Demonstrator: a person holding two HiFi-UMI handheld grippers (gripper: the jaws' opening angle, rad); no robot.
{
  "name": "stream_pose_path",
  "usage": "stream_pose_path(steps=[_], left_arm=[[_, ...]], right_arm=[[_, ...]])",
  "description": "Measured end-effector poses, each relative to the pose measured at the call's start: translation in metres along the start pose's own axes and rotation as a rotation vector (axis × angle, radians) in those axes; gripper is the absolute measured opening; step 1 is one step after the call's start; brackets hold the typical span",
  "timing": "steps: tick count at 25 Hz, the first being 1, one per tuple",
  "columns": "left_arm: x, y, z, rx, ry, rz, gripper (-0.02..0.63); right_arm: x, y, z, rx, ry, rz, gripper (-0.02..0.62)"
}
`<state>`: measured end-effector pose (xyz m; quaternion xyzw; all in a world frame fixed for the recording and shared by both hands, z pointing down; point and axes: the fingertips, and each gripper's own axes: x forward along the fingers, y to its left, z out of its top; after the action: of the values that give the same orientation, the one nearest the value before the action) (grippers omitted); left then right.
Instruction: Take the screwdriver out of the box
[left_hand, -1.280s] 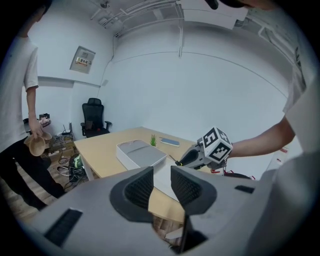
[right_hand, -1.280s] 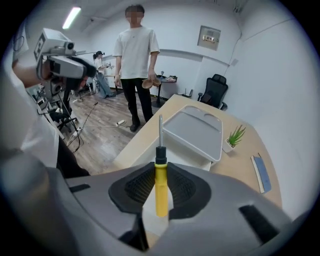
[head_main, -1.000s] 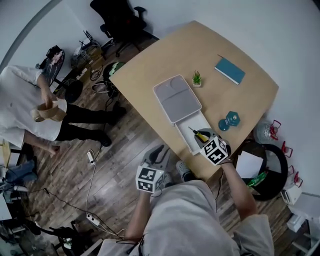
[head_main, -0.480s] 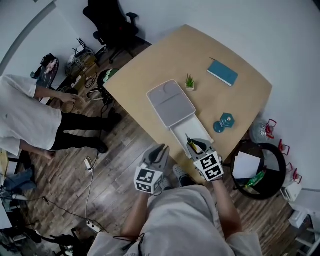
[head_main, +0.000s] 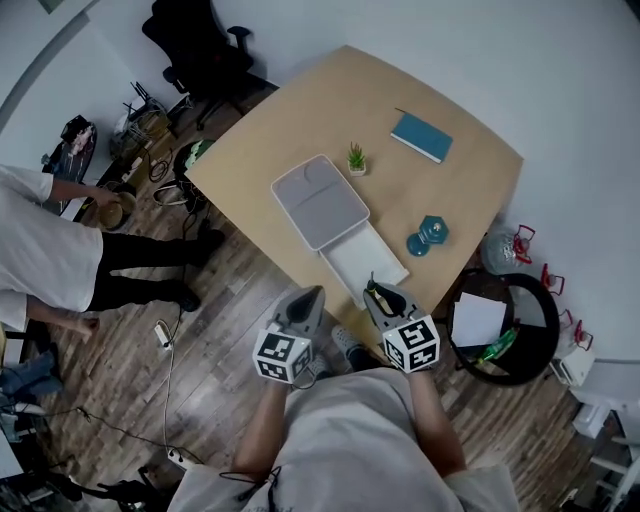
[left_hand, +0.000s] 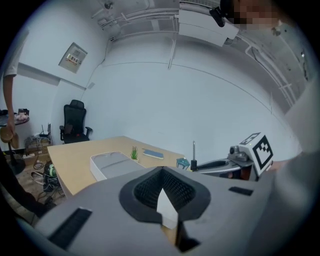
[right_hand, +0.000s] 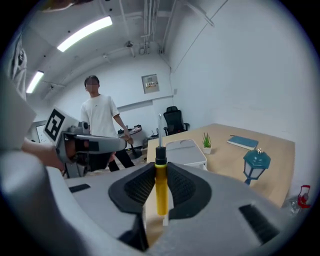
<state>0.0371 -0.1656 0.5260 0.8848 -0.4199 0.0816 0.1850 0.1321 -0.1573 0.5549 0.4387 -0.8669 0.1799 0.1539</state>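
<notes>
The screwdriver (right_hand: 161, 186) has a yellow handle and a black collar, and its metal shaft stands upright. My right gripper (right_hand: 161, 195) is shut on that handle. In the head view the right gripper (head_main: 386, 300) holds the screwdriver (head_main: 377, 291) just past the near end of the open white tray (head_main: 352, 268), which sticks out from the grey box (head_main: 320, 200). My left gripper (head_main: 305, 298) hangs beside the table's near edge, over the floor. Its jaws (left_hand: 163, 194) are shut with nothing between them. The left gripper view also shows the right gripper (left_hand: 220, 165) with the shaft up.
On the wooden table (head_main: 300, 120) stand a small potted plant (head_main: 356, 158), a teal book (head_main: 421, 136) and a teal lantern (head_main: 428, 234). A person (head_main: 40, 250) stands at the left by cables and an office chair (head_main: 200, 50). A black bin (head_main: 505, 335) sits at the right.
The right gripper has lifted the screwdriver out of the tray towards the near table edge and rolled it upright. The left gripper's jaws have gone from open to shut.
</notes>
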Motion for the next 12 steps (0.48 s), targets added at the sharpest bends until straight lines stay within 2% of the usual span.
stream_pose_path(steps=[4, 12], left_arm=[[-0.001, -0.005, -0.009, -0.007, 0.01, -0.024, 0.005], [-0.006, -0.004, -0.002, 0.026, -0.009, -0.012, 0.003]], right_arm=[[-0.005, 0.002, 0.013, 0.104, -0.105, 0.021, 0.083], [-0.015, 0.007, 0.022, 0.074, -0.158, -0.002, 0.083]])
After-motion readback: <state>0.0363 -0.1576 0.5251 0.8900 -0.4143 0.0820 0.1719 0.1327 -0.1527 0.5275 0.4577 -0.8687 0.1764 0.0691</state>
